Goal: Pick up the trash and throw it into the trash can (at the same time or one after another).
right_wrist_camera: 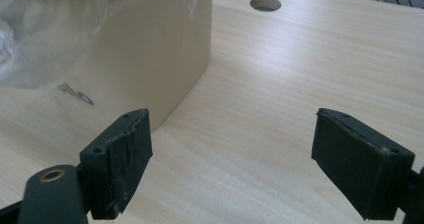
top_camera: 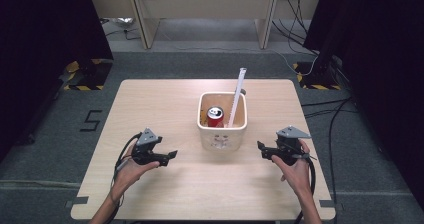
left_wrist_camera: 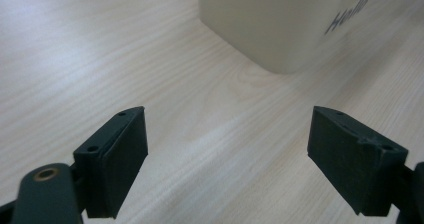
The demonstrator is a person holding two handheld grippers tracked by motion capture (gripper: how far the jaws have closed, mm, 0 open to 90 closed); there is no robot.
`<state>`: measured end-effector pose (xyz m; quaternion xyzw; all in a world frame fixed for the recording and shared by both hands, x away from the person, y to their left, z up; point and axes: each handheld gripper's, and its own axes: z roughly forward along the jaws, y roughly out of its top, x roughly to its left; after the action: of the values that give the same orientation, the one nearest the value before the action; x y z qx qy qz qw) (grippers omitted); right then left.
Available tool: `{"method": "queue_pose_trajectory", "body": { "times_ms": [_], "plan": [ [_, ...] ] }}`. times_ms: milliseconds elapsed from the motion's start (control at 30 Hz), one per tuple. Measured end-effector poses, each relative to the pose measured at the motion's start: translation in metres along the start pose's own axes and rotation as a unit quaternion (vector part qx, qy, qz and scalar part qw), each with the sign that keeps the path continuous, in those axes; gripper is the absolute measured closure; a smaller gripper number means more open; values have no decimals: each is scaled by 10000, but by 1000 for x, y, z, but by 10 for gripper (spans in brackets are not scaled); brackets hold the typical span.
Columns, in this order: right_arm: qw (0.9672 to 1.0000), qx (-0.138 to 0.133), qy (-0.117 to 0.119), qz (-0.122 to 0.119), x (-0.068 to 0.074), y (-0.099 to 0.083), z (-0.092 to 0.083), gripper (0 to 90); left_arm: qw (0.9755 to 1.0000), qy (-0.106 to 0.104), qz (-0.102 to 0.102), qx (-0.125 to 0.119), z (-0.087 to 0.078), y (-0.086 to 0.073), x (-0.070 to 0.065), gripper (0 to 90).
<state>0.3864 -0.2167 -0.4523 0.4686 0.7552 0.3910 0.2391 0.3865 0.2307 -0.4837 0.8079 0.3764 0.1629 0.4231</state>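
Left gripper (left_wrist_camera: pixel 227 159) and right gripper (right_wrist_camera: pixel 232 159) gape wide, seemingly holding nothing.

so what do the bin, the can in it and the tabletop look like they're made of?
Bin: looks like smooth, matte cream plastic with rounded corners and printed lettering; a clear film liner seems to drape over its rim. Can: likely aluminium, from its silver top and glossy red side. Tabletop: pale wood-grain surface, probably laminate, given its even, low sheen.

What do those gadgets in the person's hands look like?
Both are black. The left gripper and right gripper each have two flat, blocky jaws, a grey three-cornered plate on top and a dark trailing cable. Forearms are bare, no sleeves.
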Motion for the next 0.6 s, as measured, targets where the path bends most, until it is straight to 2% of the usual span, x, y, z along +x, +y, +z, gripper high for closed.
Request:
{"method": "queue_pose_trajectory", "body": {
  "times_ms": [67, 233, 433, 600],
  "plan": [
    [10000, 29, -1, -18, 2, -5, 1, 166, 10000, 2, 56, 73, 2, -5, -1, 159],
    [9997, 163, -107, -136, 9, -23, 5, 166, 9998, 24, 37, 183, 6, -17, -2, 159],
    [9986, 451, -101, -259, 16, -42, 11, 166, 9994, 127, 33, 315, 5, -31, 0, 159],
    [9975, 639, -113, -271, 21, -53, 16, 166, 9988, 201, 38, 438, 7, -38, 2, 158]
  ]
}}
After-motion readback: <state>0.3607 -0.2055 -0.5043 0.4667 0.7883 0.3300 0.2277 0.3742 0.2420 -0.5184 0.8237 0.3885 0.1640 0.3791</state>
